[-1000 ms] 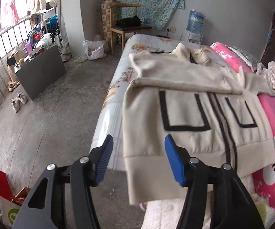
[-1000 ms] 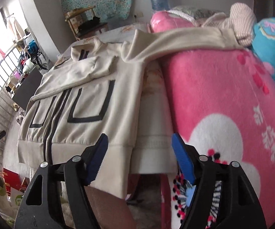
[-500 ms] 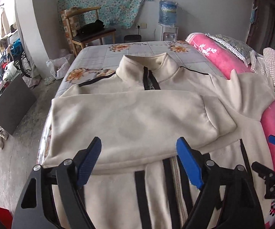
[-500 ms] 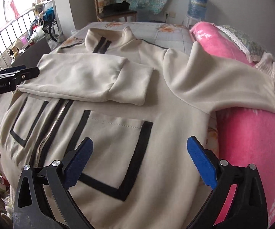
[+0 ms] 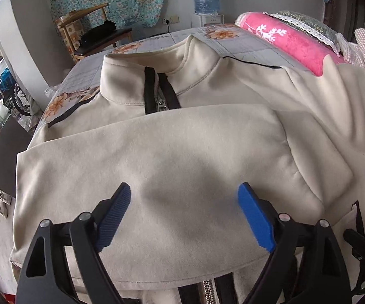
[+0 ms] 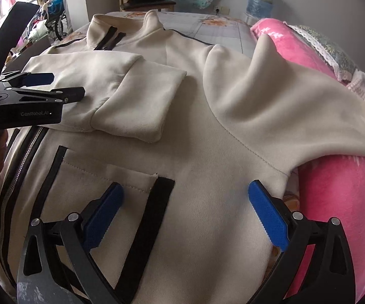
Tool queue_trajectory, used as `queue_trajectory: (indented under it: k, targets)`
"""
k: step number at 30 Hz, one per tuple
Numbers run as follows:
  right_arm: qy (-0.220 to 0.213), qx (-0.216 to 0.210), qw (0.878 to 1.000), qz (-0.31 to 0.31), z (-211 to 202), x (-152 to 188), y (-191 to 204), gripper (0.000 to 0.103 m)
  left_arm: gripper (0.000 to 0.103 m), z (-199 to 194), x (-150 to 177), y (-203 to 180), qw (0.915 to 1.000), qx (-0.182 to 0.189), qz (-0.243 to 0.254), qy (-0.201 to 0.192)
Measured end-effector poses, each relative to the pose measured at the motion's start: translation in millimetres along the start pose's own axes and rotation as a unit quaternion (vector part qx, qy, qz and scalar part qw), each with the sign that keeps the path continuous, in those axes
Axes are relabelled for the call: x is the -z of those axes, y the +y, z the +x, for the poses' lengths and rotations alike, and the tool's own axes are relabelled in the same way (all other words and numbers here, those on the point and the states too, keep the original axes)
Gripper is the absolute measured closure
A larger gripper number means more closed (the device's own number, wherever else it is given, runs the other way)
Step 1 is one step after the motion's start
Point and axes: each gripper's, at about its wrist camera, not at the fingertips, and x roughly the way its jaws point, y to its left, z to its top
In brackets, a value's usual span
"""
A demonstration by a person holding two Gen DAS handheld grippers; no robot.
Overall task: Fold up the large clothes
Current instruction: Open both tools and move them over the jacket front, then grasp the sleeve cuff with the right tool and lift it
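Note:
A cream zip-up jacket with black trim lies front-up on the bed, collar at the far end. One sleeve is folded across the chest. The other sleeve trails right over a pink blanket. My left gripper is open and empty, just above the folded sleeve. My right gripper is open and empty above the jacket's right pocket and side. The left gripper also shows in the right wrist view, at the left over the folded sleeve.
A rolled pink blanket and pillows run along the bed's right side. The floral bedsheet shows beyond the collar. A wooden chair and a water dispenser stand by the far wall. A dark cabinet stands at left.
Both grippers have moved forward and lower over the jacket, from the hem end to the chest. Both have stayed open and empty. The jacket has not moved.

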Motion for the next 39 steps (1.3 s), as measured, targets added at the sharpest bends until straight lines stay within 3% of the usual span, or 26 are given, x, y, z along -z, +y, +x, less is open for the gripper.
queue_trajectory:
  k: [2, 5, 9, 12, 16, 21, 26, 30, 35, 36, 39]
  targets:
    - [0.007, -0.015, 1.0, -0.016, -1, -2, -2, 0.008, 0.007, 2, 2, 4, 0.9999, 0.001, -0.011, -0.003]
    - [-0.008, -0.047, 0.999, -0.006, -20, -8, -19, 0.008, 0.005, 6, 4, 15, 0.9988, 0.022, -0.043, 0.002]
    - [-0.049, -0.041, 0.995, 0.081, -55, -18, -86, 0.008, 0.004, 6, 7, 15, 0.9987, 0.023, -0.046, -0.006]
    - [-0.057, -0.025, 0.984, 0.169, -68, -21, -159, 0.008, 0.004, 5, 8, 15, 0.9986, 0.024, -0.046, -0.009]
    - [-0.064, -0.012, 0.953, 0.295, -71, -13, -261, 0.01, 0.004, 5, 8, 15, 0.9986, 0.024, -0.046, -0.009]
    - [-0.06, 0.002, 0.909, 0.413, -54, -1, -356, 0.023, 0.004, 5, 8, 16, 0.9986, 0.024, -0.046, -0.01]
    - [-0.055, -0.008, 0.856, 0.514, -24, 13, -410, 0.04, 0.004, 5, 8, 16, 0.9986, 0.024, -0.046, -0.01]
    - [-0.06, -0.002, 0.835, 0.547, -5, 19, -432, 0.05, 0.004, 5, 8, 16, 0.9986, 0.024, -0.046, -0.01]
    - [-0.075, 0.019, 0.829, 0.554, -4, 23, -438, 0.071, 0.004, 5, 8, 15, 0.9986, 0.024, -0.046, -0.01]
    - [-0.079, 0.023, 0.83, 0.552, -6, 24, -437, 0.08, 0.004, 5, 8, 15, 0.9986, 0.024, -0.046, -0.01]
    - [-0.098, 0.029, 0.837, 0.537, -22, 24, -430, 0.089, 0.004, 5, 8, 16, 0.9986, 0.024, -0.046, -0.011]
